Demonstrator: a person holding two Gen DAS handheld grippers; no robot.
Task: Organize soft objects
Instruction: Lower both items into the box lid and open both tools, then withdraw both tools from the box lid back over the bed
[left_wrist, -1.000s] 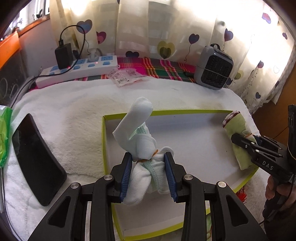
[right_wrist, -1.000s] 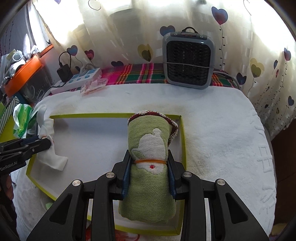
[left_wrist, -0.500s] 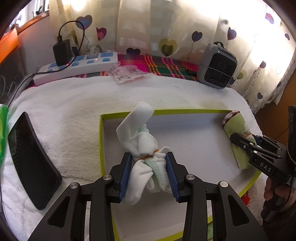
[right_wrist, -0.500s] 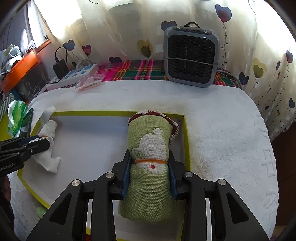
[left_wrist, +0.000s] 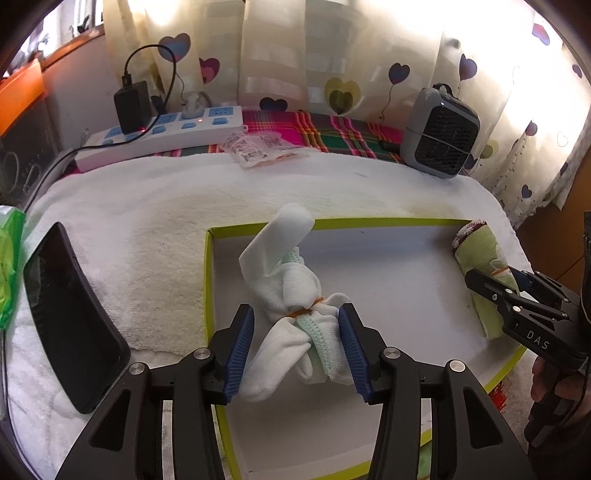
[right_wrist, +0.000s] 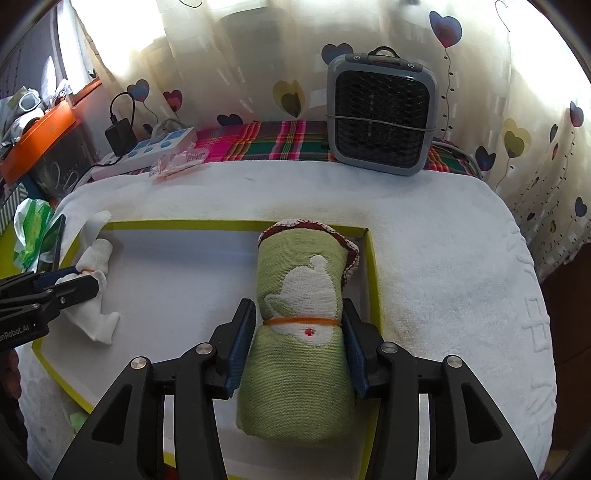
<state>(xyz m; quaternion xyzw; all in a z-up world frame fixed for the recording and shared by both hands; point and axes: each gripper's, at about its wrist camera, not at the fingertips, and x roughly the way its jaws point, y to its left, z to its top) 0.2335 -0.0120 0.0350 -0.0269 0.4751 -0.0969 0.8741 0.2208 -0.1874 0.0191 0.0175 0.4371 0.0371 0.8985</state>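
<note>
A white sock bundle (left_wrist: 291, 291) tied with an orange rubber band lies at the left end of a yellow-rimmed white tray (left_wrist: 369, 221). My left gripper (left_wrist: 297, 347) straddles it; its jaws are opening and the blue pads no longer squeeze it. A green rolled cloth (right_wrist: 299, 280) with a white figure and an orange band lies along the right wall of the tray (right_wrist: 177, 222). My right gripper (right_wrist: 299, 347) stands around it with jaws opening, and the roll rests on the tray floor. Each gripper shows in the other's view: the right gripper (left_wrist: 493, 275), the left gripper (right_wrist: 83, 278).
The tray sits on a white fluffy towel (left_wrist: 147, 206). A black phone (left_wrist: 70, 317) lies left of the tray beside a green bag (left_wrist: 9, 266). At the back are a power strip (left_wrist: 162, 133), plastic packets (left_wrist: 258, 144) and a grey fan heater (right_wrist: 380, 118).
Both grippers' jaws have widened around their bundles. The sock bundle and the green roll have settled onto the tray floor. Neither hand has shifted.
</note>
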